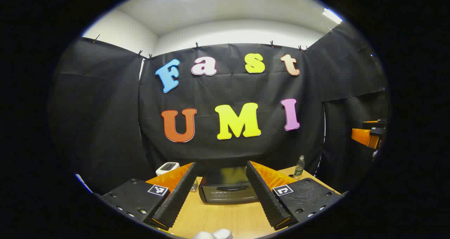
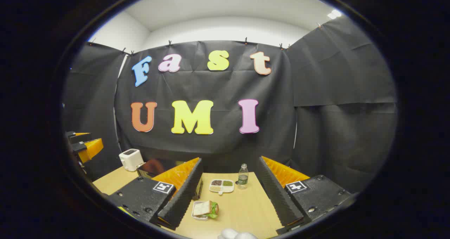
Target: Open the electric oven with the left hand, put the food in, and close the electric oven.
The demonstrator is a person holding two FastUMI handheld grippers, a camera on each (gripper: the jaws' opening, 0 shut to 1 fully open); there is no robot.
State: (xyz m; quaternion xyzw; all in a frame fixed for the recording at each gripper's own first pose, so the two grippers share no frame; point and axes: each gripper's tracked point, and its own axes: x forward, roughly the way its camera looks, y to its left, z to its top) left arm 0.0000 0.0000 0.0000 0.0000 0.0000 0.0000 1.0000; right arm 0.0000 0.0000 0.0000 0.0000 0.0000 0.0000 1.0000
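Fingers of the left gripper stand wide apart in the left gripper view and hold nothing; they hang above the wooden counter. Between them, farther on the counter, sits the electric oven, dark, with its door shut and a handle bar across the top of the door. Just left of the oven, partly behind the left finger, stands a small clear glass. Behind the oven to the left is a white toaster. To the right of the oven, near the counter edge, stands a bottle. Far to the right of the oven, high above the counter, the right gripper shows at the border of this view.

In the right gripper view the right gripper is also spread wide and empty above the counter. The oven shows to the left, mostly hidden behind the left finger. The food, a sandwich with a green leaf on a small tray, lies on the counter in front of the oven, to its right, just beside the tip of the left finger. Behind the sandwich is a white divided dish with dark and green fillings, and the bottle stands just right of the dish. The toaster stands left of the oven.
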